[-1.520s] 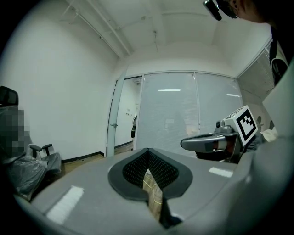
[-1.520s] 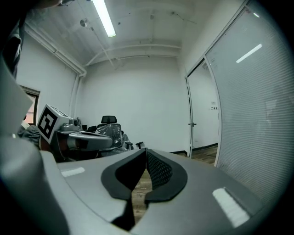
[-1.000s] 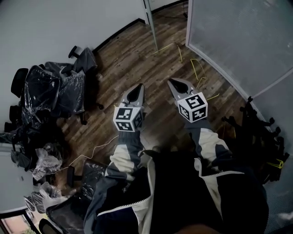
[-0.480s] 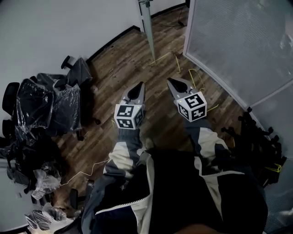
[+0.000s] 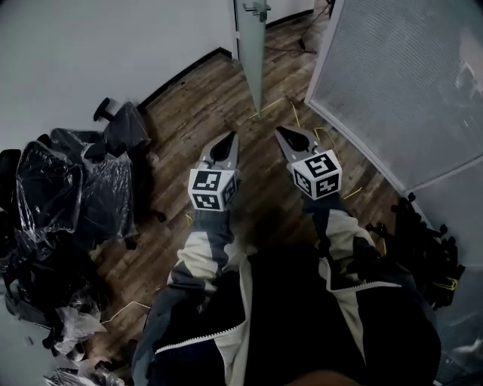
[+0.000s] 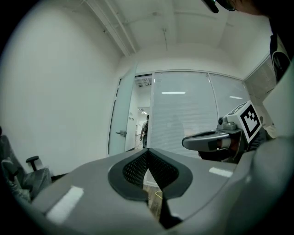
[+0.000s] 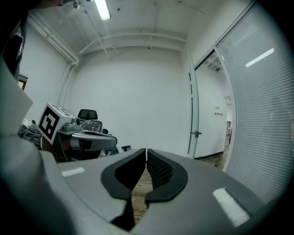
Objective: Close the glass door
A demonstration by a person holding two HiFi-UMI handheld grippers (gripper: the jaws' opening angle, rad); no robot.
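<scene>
The glass door (image 5: 251, 45) stands ajar ahead, seen edge-on at the top of the head view, with its metal handle (image 5: 256, 9) near the top edge. Both grippers are held level over the wooden floor, side by side and well short of the door. My left gripper (image 5: 228, 142) is shut and holds nothing. My right gripper (image 5: 285, 136) is likewise shut and empty. The left gripper view has the door (image 6: 120, 114) left of the doorway, handle (image 6: 121, 133) at mid height. In the right gripper view the door (image 7: 194, 114) and handle (image 7: 196, 134) are right of centre.
A frosted glass wall (image 5: 407, 75) runs along the right. Plastic-wrapped office chairs (image 5: 75, 188) crowd the left wall. Black chair bases (image 5: 423, 241) are stacked at the right. Yellow cable (image 5: 302, 113) lies on the floor by the door. A person (image 6: 145, 131) stands beyond the doorway.
Both grippers have travelled forward across the floor toward the door, which now looms nearer and larger. The chairs have slid back to the left. The jaws stayed shut.
</scene>
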